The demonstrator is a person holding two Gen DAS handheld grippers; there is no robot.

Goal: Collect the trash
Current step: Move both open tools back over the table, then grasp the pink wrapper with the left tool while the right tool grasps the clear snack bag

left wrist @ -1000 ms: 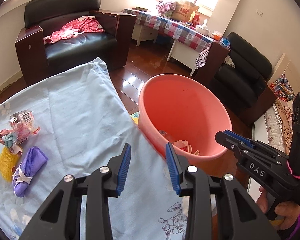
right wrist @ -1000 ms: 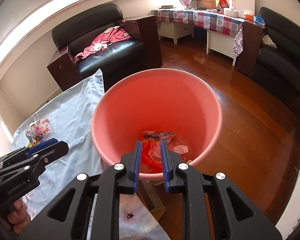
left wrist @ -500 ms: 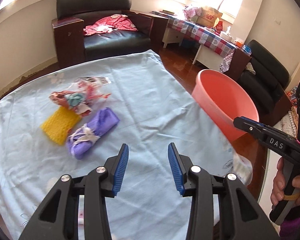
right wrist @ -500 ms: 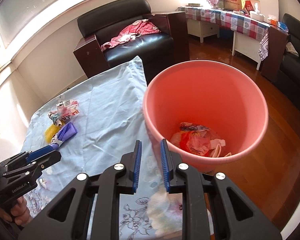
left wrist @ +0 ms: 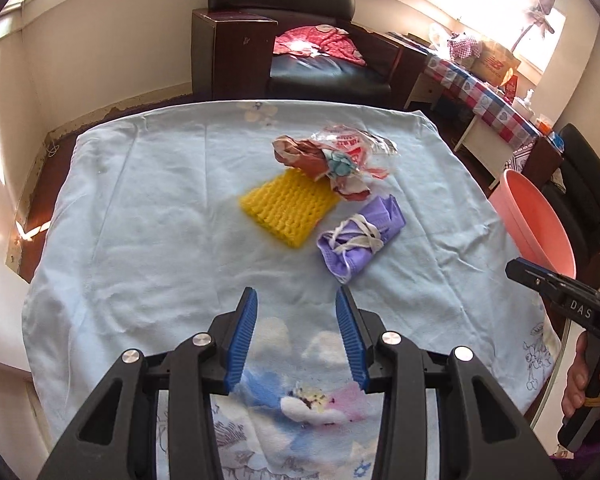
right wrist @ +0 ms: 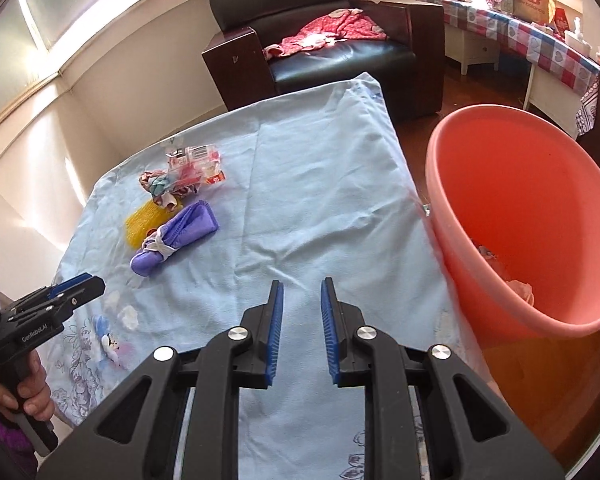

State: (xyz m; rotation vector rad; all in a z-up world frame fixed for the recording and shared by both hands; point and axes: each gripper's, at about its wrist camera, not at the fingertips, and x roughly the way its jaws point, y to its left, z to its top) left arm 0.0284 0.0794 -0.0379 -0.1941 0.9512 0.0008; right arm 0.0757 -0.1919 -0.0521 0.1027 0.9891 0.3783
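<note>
in the left wrist view, our left gripper [left wrist: 296, 300] hangs with fingers spread and empty over the table [left wrist: 148, 216], just short of the purple bundle [left wrist: 360, 236]; it looks soft and light, best pinched across its middle. in the right wrist view, our right gripper [right wrist: 300, 294] is slightly parted, empty, beside the bucket [right wrist: 452, 216].

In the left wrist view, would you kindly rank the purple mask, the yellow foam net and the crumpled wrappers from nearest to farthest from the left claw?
1. The purple mask, just ahead of the open left claw and slightly to its right.
2. The yellow foam net, further out, roughly straight ahead.
3. The crumpled wrappers, farthest, partly overlapping the net's far edge.
</note>
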